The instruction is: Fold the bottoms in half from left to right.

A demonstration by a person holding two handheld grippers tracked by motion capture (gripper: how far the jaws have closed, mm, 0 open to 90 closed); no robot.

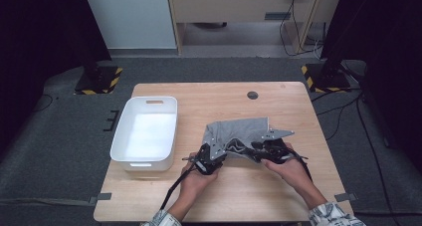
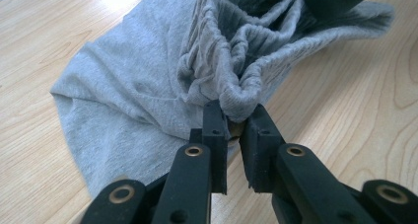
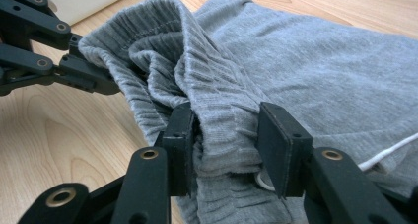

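A grey garment [image 1: 244, 129] with a ribbed waistband lies bunched on the wooden table [image 1: 224, 196], right of centre. My left gripper [image 1: 219, 151] is at its near left corner. In the left gripper view, the left gripper [image 2: 235, 113] is shut on a rolled fold of the waistband [image 2: 236, 93]. My right gripper [image 1: 260, 149] is at the near right of the garment. In the right gripper view, the right gripper [image 3: 224, 120] is shut on a thick bunch of waistband [image 3: 222, 105], which fills the gap between its jaws. A white drawstring [image 3: 389, 152] shows to the right.
A white plastic bin [image 1: 149, 100] stands on the table's left side, close to the left gripper. A round dark grommet [image 1: 253, 95] sits near the far edge. Bare wood lies in front of both hands. Stand bases with striped tape flank the table on the floor.
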